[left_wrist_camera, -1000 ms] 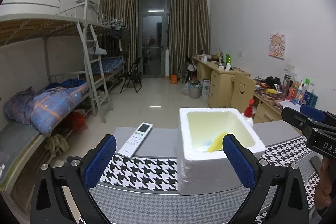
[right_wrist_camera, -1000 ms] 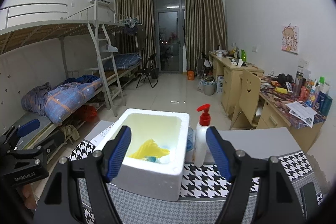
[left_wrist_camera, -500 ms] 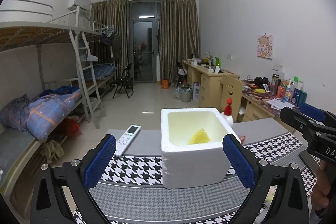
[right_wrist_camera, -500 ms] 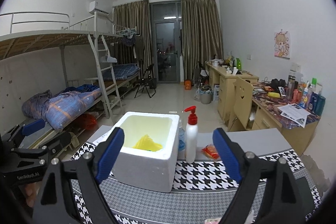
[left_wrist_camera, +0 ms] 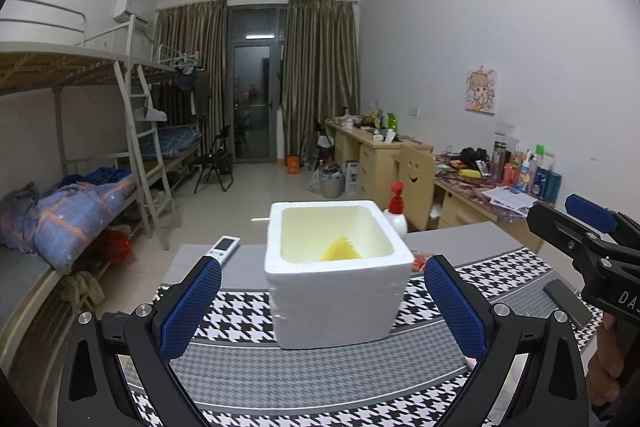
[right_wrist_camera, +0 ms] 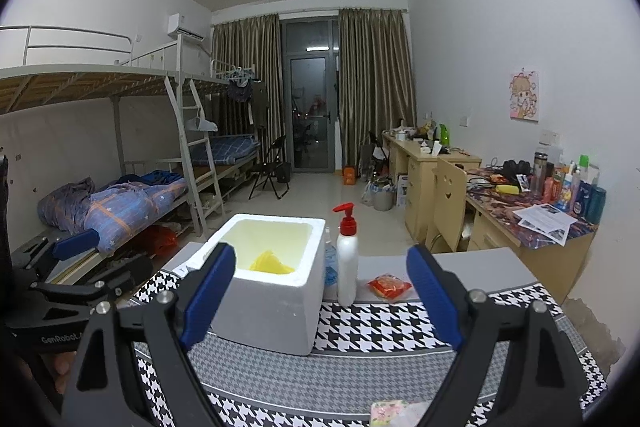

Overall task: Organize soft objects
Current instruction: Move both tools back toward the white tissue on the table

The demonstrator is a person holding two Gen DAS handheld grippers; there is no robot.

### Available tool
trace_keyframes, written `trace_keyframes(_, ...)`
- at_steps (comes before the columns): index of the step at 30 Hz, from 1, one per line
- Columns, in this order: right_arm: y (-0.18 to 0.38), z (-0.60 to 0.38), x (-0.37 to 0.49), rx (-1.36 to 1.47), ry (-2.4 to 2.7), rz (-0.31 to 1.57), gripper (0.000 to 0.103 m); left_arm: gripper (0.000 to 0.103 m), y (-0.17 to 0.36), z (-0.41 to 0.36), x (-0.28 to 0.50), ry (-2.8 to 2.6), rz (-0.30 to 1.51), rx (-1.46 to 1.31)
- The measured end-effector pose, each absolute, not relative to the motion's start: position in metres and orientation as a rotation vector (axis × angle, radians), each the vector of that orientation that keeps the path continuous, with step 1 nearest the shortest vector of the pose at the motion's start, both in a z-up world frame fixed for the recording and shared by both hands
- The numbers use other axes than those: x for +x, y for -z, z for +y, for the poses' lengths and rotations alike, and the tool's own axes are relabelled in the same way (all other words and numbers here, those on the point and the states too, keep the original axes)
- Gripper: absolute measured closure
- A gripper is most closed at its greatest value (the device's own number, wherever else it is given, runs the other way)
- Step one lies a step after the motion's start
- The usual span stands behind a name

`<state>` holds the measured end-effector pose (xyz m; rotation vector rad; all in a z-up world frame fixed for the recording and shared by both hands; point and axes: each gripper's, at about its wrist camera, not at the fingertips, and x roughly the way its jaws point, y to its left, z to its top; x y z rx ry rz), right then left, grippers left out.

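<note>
A white foam box [left_wrist_camera: 336,291] stands on the houndstooth-covered table [left_wrist_camera: 320,383], with a yellow soft thing [left_wrist_camera: 340,251] lying inside it. My left gripper [left_wrist_camera: 322,307] is open and empty, level with the box's near wall and a little short of it. In the right wrist view the foam box [right_wrist_camera: 276,315] is ahead to the left with the yellow thing [right_wrist_camera: 270,263] in it. My right gripper [right_wrist_camera: 323,293] is wide open and holds nothing. A pale flowered soft item [right_wrist_camera: 390,413] lies at the table's near edge below that gripper.
A red-capped pump bottle [right_wrist_camera: 347,267] and a red packet [right_wrist_camera: 389,285] sit right of the box. A white remote [left_wrist_camera: 224,247] lies at the back left, a flat black object [left_wrist_camera: 566,301] at the right. Bunk beds line the left wall, desks the right.
Both grippers have drawn back from the foam box, which now looks smaller and farther off. The right jaws have spread a little wider. The red packet has come into view.
</note>
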<state>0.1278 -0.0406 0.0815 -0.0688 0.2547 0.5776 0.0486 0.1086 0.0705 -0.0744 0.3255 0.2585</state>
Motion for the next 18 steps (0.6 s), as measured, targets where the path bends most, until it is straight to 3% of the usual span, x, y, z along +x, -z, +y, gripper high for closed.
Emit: trace_keyframes(18,-0.062,-0.087,0.108,-0.03,-0.501,0.253,0.013,0.001,-0.055,0.064,0.029,-0.156,0.31,-0.074)
